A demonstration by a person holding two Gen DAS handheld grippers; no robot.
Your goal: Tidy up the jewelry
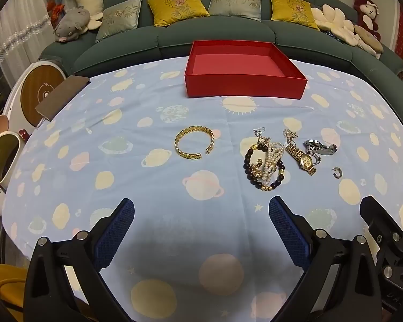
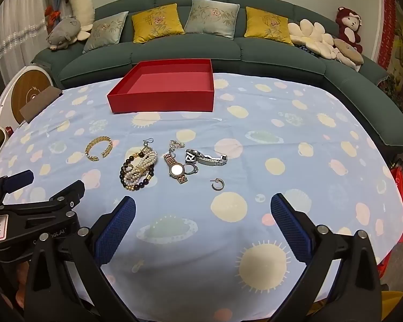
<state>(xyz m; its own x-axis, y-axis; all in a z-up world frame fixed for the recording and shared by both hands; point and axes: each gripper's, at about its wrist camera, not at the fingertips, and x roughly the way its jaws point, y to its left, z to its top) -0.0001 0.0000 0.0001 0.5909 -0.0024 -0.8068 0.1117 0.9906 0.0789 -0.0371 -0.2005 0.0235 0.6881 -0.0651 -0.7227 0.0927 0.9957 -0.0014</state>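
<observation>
Both grippers hang over the near edge of the table, the left gripper (image 1: 201,214) and the right gripper (image 2: 202,212) each with jaws wide apart and nothing between them. A red box (image 1: 244,87) sits open near the far edge of the patterned tablecloth (image 1: 121,134). Mid-table lie a gold bangle (image 1: 194,142), a heap of bead and pearl bracelets (image 2: 138,170), a gold watch (image 2: 176,170), a silver watch (image 2: 205,158), and, nearer, a small hoop earring (image 2: 217,183).
</observation>
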